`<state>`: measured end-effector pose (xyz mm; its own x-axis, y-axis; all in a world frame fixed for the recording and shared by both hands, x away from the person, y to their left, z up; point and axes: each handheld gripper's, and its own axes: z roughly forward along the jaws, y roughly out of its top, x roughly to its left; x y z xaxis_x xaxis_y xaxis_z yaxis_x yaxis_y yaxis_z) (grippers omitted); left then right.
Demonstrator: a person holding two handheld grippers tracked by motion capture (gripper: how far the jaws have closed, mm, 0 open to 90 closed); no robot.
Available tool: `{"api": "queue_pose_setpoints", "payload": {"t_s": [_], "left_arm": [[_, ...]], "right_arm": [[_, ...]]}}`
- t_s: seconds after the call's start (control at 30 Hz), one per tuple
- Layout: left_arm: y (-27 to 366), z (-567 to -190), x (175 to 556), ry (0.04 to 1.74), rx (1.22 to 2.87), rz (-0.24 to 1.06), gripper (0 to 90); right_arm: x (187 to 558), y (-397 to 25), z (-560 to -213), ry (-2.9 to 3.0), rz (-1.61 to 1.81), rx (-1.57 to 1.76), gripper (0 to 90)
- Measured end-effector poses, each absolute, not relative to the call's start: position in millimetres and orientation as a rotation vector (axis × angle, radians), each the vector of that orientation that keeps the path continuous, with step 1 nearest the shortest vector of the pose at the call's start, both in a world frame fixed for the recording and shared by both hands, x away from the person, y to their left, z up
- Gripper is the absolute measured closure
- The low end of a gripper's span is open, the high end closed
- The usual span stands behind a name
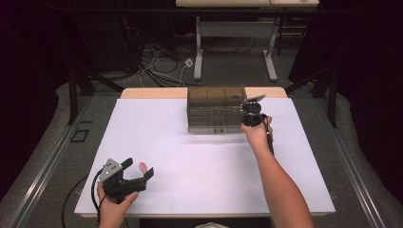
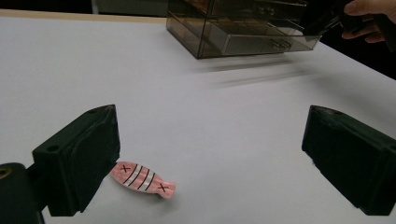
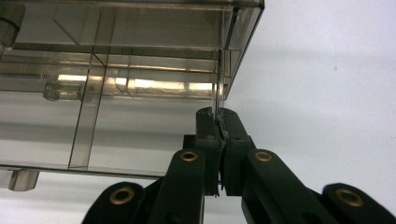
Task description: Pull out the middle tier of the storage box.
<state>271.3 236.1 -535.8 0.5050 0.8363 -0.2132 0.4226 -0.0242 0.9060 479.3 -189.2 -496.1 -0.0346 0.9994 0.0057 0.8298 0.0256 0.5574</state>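
High view overhead, facing forward; both claw views low and close, sharing the drawer box [image 1: 216, 110]

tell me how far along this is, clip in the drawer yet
Not yet. The right gripper is shut on the front edge of a drawer in the clear drawer box. The pink striped hair clip lies on the white table between the open left gripper's fingers, not gripped. Picking it up and putting it away remain.

Black tongs [image 1: 141, 174], brass-ringed pivots, bare forearms
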Motion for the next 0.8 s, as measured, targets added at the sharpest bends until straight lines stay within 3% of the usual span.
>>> {"api": "queue_pose_setpoints", "payload": {"t_s": [0.8], "left_arm": [[235.2, -536.1, 271.6, 1.094, 1.643, 0.474, 4.8]], "right_arm": [[472.3, -192.4, -498.4, 1.948, 0.613, 1.844, 88.5]]}}
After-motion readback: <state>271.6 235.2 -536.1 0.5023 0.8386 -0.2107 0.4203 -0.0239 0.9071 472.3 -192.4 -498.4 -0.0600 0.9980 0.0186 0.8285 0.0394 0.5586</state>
